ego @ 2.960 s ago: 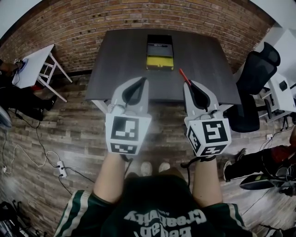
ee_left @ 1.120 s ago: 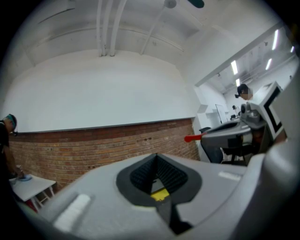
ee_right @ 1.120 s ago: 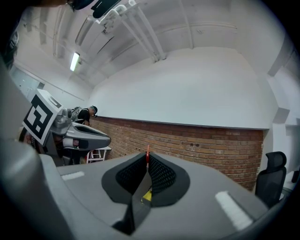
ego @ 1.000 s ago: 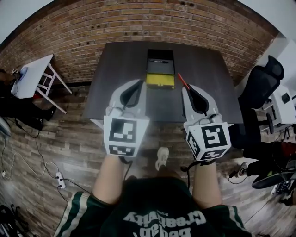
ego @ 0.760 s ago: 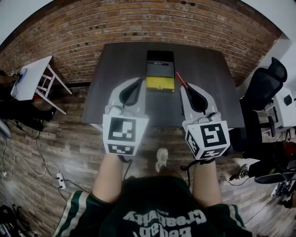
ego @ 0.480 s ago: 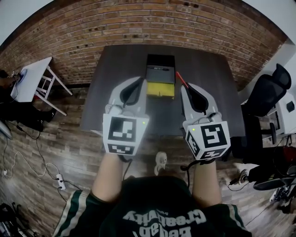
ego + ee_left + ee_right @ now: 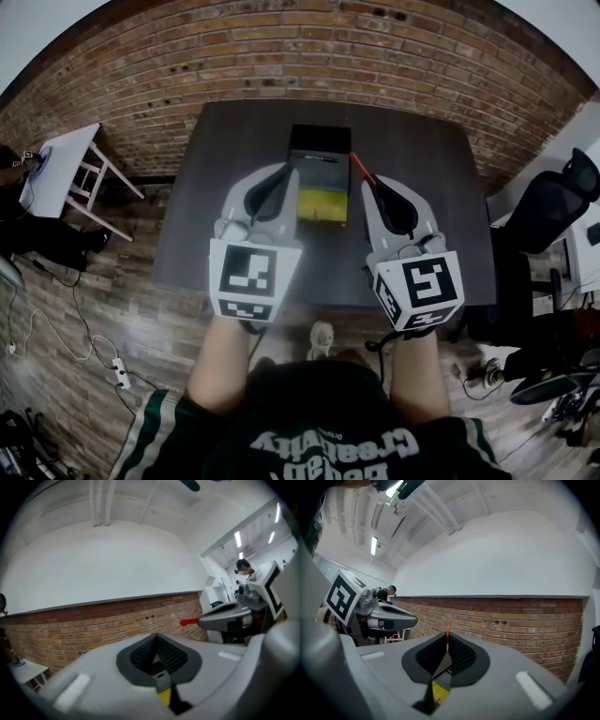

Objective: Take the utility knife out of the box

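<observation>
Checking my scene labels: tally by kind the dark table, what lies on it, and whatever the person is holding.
Table: 1
Box: 1
Grippers: 2, the left gripper and the right gripper
Red stick, clamped in the right gripper: 1
Total: 5
</observation>
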